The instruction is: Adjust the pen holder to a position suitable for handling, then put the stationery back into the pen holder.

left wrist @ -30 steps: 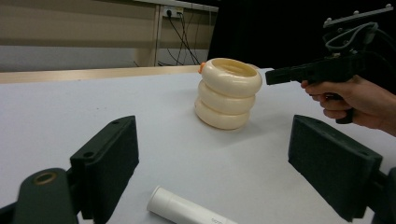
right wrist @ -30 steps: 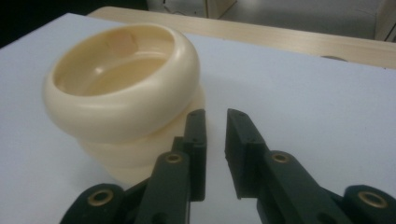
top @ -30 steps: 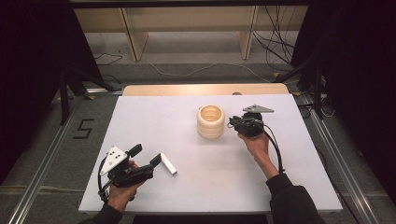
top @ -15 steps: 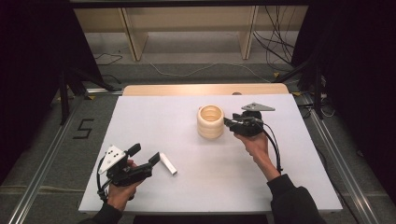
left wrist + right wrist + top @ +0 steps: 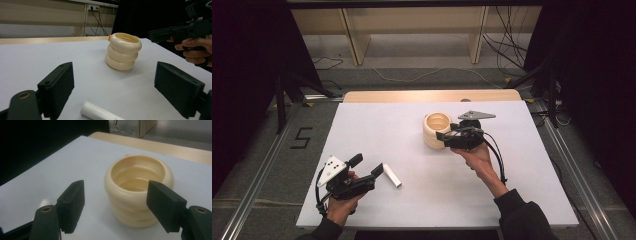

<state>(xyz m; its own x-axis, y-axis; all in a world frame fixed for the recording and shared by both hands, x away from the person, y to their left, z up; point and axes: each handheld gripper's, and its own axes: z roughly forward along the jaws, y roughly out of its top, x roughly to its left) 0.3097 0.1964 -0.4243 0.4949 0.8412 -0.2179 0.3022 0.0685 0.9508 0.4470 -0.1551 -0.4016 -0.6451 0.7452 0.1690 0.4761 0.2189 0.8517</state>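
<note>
White desk [image 5: 377, 120] surface fills the foreground, with dark curtains and a wooden shelf frame beyond. Nearest the person, the left hand-held gripper [image 5: 367, 172] rests with its jaws spread and empty, a short white plastic tube [image 5: 392, 175] lying just ahead of them. Farther off stands the cream ribbed three-ring cup [image 5: 436, 130] — upright, near the desk's middle. The right hand-held gripper [image 5: 445, 138], jaws just opened, nothing pinched between them, hovers beside its rim. Pull it straight away — any sideways brush could tip the cup.
</note>
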